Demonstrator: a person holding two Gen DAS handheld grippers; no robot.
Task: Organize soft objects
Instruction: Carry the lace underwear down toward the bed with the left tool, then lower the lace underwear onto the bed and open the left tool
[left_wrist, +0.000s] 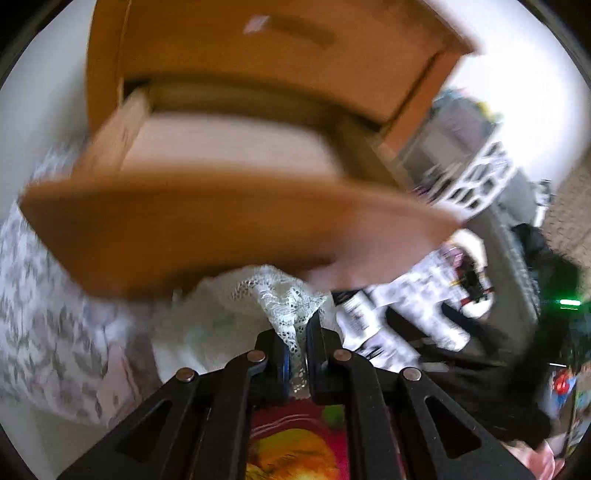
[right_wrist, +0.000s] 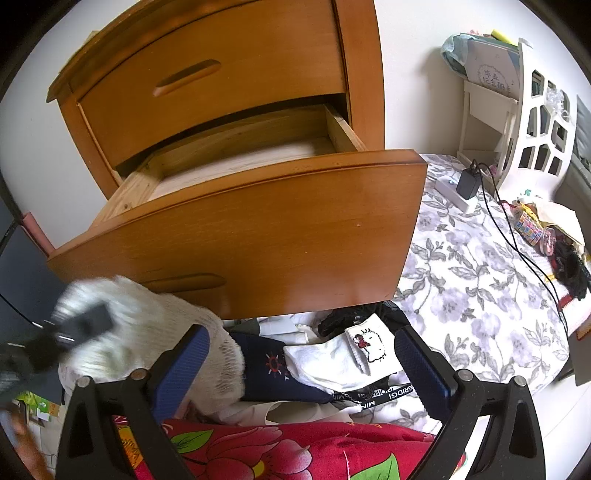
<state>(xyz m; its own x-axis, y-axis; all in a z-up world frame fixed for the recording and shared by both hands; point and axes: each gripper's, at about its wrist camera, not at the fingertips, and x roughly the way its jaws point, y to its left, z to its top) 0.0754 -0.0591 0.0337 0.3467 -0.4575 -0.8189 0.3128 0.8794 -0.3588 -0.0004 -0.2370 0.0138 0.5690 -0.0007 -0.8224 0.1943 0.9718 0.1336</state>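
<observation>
Between shut left tongs (left_wrist: 298, 334), lace cloth (left_wrist: 284, 295), lengthwise toward drawer (left_wrist: 236, 229)

The wooden nightstand (right_wrist: 236, 206) has a smooth, slightly glossy varnish, while the open drawer (right_wrist: 236, 155) inside is bare pale wood. The white cloth (left_wrist: 284, 295) is open lace – the white sock (right_wrist: 332, 358) looks like plain knit, and the gripper pads (right_wrist: 184, 365) are textured blue rubber.

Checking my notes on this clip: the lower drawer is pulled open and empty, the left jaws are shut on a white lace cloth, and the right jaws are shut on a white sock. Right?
One slip: the right gripper is open, holding nothing; the white sock lies loose between its jaws, as the right wrist view shows. The lower drawer is open and empty, and the left gripper is shut on the white lace cloth.
</observation>
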